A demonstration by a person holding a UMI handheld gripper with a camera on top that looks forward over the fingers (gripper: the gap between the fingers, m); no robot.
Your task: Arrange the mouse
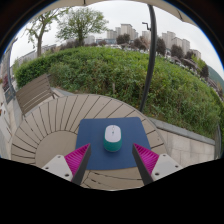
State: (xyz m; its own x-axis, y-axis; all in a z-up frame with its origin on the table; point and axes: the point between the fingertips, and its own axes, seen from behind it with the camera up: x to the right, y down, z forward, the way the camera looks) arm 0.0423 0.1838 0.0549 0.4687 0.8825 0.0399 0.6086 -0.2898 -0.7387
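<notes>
Magenta pads line the inner faces of the gripper's (112, 160) two fingers, one pad (77, 158) on the left finger and the other (146, 157) on the right, and the fingers stand spread wide with nothing pressed between them. Just ahead of the fingertips, and centred on the gap between them, lies a blue mouse mat (112, 138), a flat rectangle of cloth-like material. On the mat sits the mouse (113, 136), white on top with a teal green underside or base showing beneath, its long axis pointing away from the gripper; it rests on its own, apart from both fingers. No brand, label or writing can be read on the mouse or the mat. The mat lies on a round table (60, 120) of pale wooden slats that fan out from the centre. Left of the table stands a wooden bench (34, 93) with a slatted back. A dark pole (151, 60) rises beyond the table's far right side. Behind all this runs a thick green hedge (130, 75), with trees (80, 22) above it, pale apartment blocks (165, 40) farther off, and a light overcast sky. The setting is outdoors, on a terrace or balcony.
</notes>
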